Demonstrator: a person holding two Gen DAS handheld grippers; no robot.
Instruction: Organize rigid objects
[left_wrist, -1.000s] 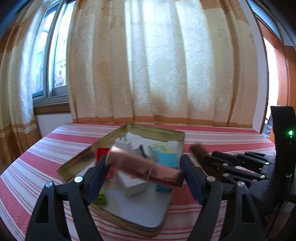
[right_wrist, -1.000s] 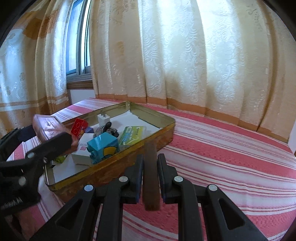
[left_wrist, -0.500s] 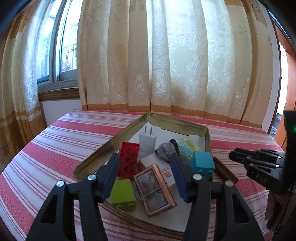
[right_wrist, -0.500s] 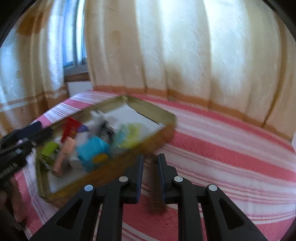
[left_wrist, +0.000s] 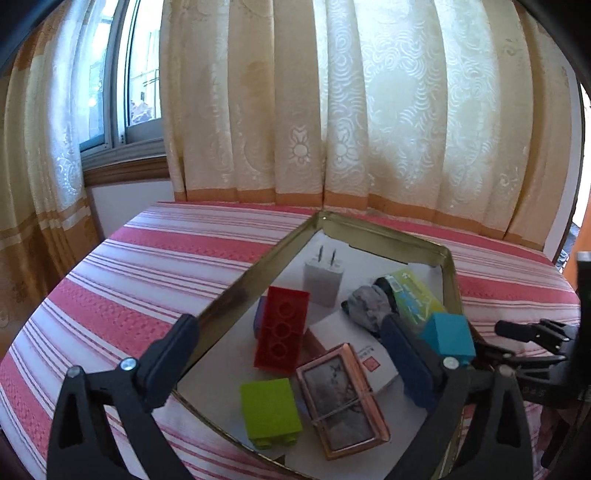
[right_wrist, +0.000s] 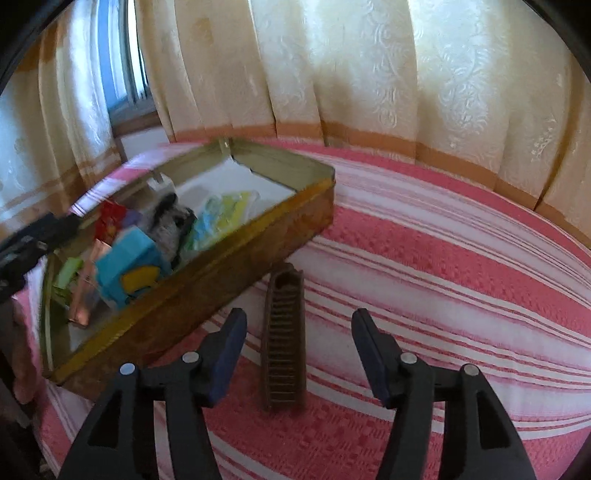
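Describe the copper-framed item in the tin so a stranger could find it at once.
On the red-striped tablecloth sits an open gold tin full of small items. At its near end, beside the lime-green block, lies the copper-framed case, partly resting on a white box. It alone is flat, metallic-rimmed and banded by an elastic.

tin (right_wrist: 229, 266) contents motion-blurred, purple block (left_wrist: 259, 314) mostly hidden

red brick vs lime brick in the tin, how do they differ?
The red brick is long and leans tilted, its underside sockets facing the camera; the lime brick is stubbier and lies flat. Red sits mid-tin, lime near the front rim of the tin. Both are plastic toy bricks in the same tin.
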